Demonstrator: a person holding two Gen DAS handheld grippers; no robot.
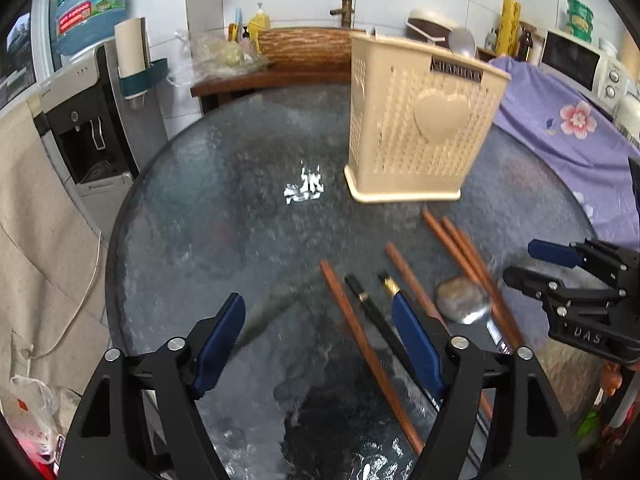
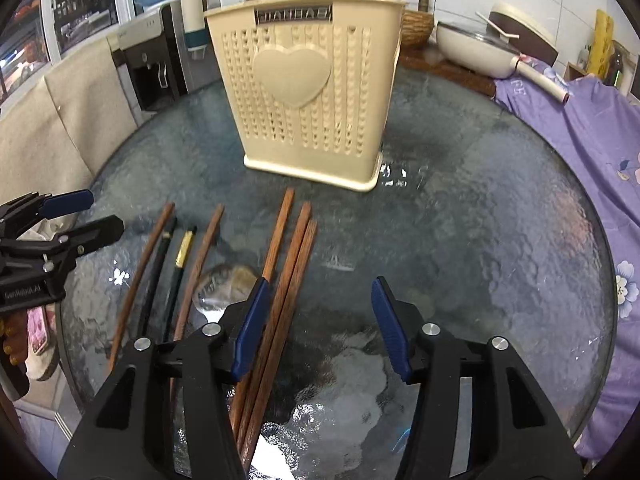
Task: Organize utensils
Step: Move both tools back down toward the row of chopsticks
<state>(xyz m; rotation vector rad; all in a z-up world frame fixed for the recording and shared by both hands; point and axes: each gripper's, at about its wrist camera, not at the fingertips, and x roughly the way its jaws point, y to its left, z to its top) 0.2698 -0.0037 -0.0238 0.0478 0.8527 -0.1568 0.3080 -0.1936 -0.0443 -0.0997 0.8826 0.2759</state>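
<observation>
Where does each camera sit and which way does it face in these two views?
Left wrist: on the left claw, angled down at the glass table; the right claw enters from the right.
Right wrist: on the right claw, angled down over the brown chopsticks; the left claw enters from the left.
Shared: the beige basket, spoon, black chopsticks, both claws open.

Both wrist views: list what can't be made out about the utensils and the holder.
- Holder inside: hidden by its own walls in both views; compartments unknown.
- Spoon handle: left wrist view, runs behind that gripper's finger; right wrist view, the bowl is partly behind the right gripper's finger.
- Chopsticks' near ends: covered by gripper bodies.
- Holder label: too blurred to read.
</observation>
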